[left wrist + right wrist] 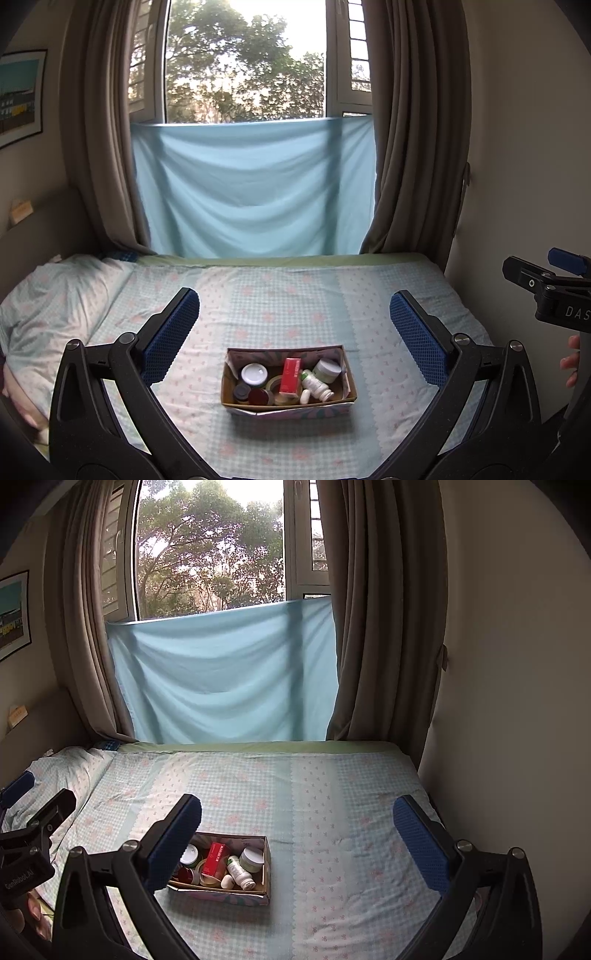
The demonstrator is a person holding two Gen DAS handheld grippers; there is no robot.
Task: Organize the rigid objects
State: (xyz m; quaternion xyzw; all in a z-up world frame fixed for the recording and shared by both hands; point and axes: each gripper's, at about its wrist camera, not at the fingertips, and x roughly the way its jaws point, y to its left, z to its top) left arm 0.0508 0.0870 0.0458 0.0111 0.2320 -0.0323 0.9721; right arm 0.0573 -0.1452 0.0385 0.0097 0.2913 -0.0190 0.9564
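Both tools are held wide apart and empty above the checked, pale blue bed (280,295). The left tool (294,332) is centred over the open cardboard box (236,397), where a red carton (291,376), white pill bottle (316,386) and white-lidded jars are packed. The right tool (297,834) is seen right of it.

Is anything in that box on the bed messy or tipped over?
Yes. In the box the white pill bottle lies on its side instead of standing, and the red carton leans over the tape roll. Everything is jumbled together. Nothing looks spilled or broken.
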